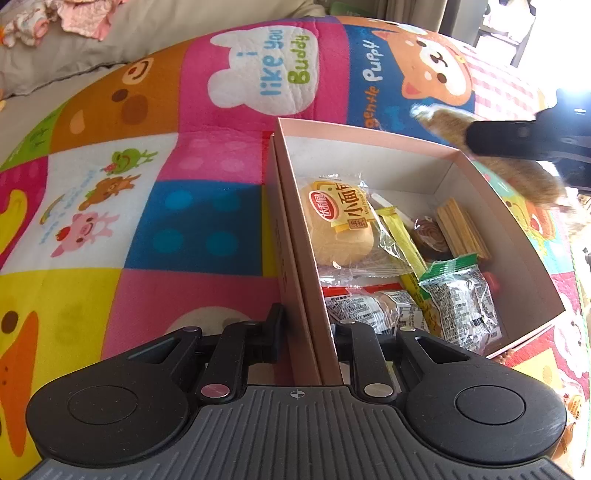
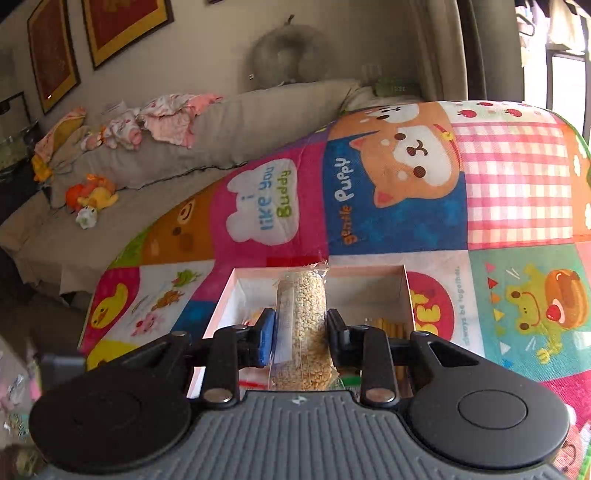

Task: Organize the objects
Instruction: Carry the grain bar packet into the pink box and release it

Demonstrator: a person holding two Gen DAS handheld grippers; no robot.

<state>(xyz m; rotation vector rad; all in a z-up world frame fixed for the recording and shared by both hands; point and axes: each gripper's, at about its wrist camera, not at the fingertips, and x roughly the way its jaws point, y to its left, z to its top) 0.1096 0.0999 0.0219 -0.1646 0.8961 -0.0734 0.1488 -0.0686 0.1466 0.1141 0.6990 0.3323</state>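
A pink cardboard box (image 1: 295, 236) lies on a colourful cartoon play mat (image 1: 184, 155). It holds a wrapped bun (image 1: 341, 229), a yellow stick packet (image 1: 400, 240), biscuit sticks (image 1: 461, 229) and several printed snack packs (image 1: 458, 302). My left gripper (image 1: 308, 325) is shut on the box's left wall. My right gripper (image 2: 300, 334) is shut on a clear-wrapped puffed grain bar (image 2: 304, 325) and holds it above the box (image 2: 369, 269). In the left wrist view the right gripper (image 1: 524, 138) and the blurred bar (image 1: 447, 122) hover over the box's far right corner.
A beige sofa (image 2: 147, 173) with baby clothes (image 2: 166, 118) and soft toys (image 2: 92, 197) lies beyond the mat. Framed pictures (image 2: 122, 26) hang on the wall. A bright window (image 2: 565, 81) is at far right.
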